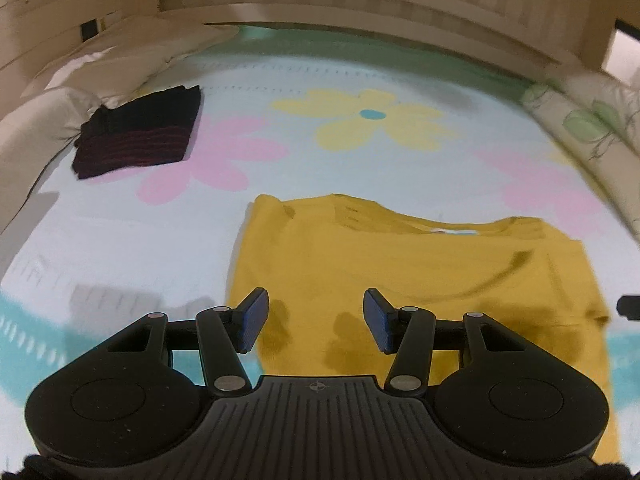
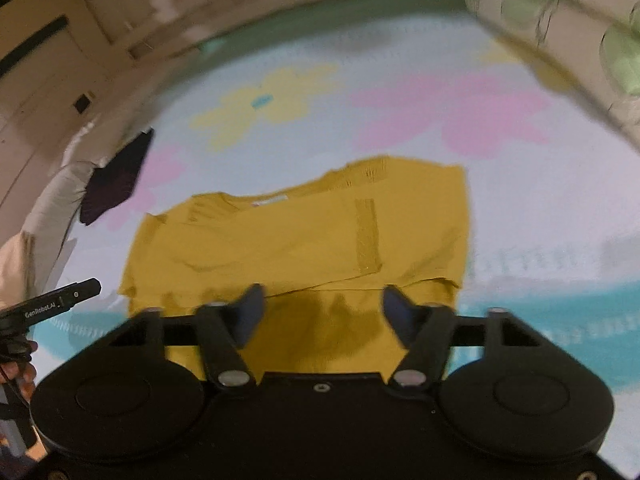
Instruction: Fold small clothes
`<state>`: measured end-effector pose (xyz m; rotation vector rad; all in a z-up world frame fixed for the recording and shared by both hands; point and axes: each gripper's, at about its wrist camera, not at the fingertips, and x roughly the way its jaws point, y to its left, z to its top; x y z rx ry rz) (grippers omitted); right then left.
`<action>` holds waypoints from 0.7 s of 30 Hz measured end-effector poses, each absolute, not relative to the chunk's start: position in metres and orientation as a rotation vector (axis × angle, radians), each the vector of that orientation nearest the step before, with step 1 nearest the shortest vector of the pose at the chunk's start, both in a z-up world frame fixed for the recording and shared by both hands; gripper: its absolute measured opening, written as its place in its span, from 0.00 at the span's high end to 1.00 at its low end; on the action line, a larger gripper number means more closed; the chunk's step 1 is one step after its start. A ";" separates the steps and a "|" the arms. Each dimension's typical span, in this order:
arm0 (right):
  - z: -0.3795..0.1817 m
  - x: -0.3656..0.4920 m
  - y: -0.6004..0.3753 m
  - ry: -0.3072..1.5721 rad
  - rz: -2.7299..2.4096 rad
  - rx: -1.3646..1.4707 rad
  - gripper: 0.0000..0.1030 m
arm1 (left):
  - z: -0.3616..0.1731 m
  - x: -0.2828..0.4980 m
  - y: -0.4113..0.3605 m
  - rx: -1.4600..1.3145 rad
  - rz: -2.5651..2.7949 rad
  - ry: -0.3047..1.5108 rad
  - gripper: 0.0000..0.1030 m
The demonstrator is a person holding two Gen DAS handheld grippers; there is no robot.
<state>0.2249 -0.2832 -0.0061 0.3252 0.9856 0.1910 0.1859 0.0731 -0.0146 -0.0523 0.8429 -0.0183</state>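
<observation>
hovering over yellow shirt (image 1: pixel 400 256), left gripper (image 1: pixel 316 322) and right gripper (image 2: pixel 322 318), fingers apart, empty

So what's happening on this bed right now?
A person holds both grippers over a yellow shirt lying partly folded on the flowered bedsheet. The left gripper and right gripper hang open above its near edge, gripping nothing. A dark folded garment already sits off to the left.
</observation>
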 end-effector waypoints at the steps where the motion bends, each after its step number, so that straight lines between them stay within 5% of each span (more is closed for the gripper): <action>1: -0.015 0.234 -0.284 1.003 0.185 0.342 0.41 | -0.019 0.193 0.073 -0.048 -0.016 0.846 0.51; 17: -0.089 0.303 -0.291 1.070 0.153 0.469 0.41 | -0.038 0.253 0.137 -0.225 0.050 0.856 0.51; 19: -0.088 0.306 -0.284 1.067 0.165 0.441 0.61 | -0.038 0.253 0.147 -0.228 0.072 0.851 0.51; 20: -0.087 0.307 -0.280 1.071 0.162 0.420 0.85 | -0.038 0.253 0.151 -0.221 0.082 0.852 0.51; 21: -0.087 0.308 -0.276 1.080 0.159 0.398 0.85 | -0.039 0.253 0.153 -0.215 0.088 0.856 0.51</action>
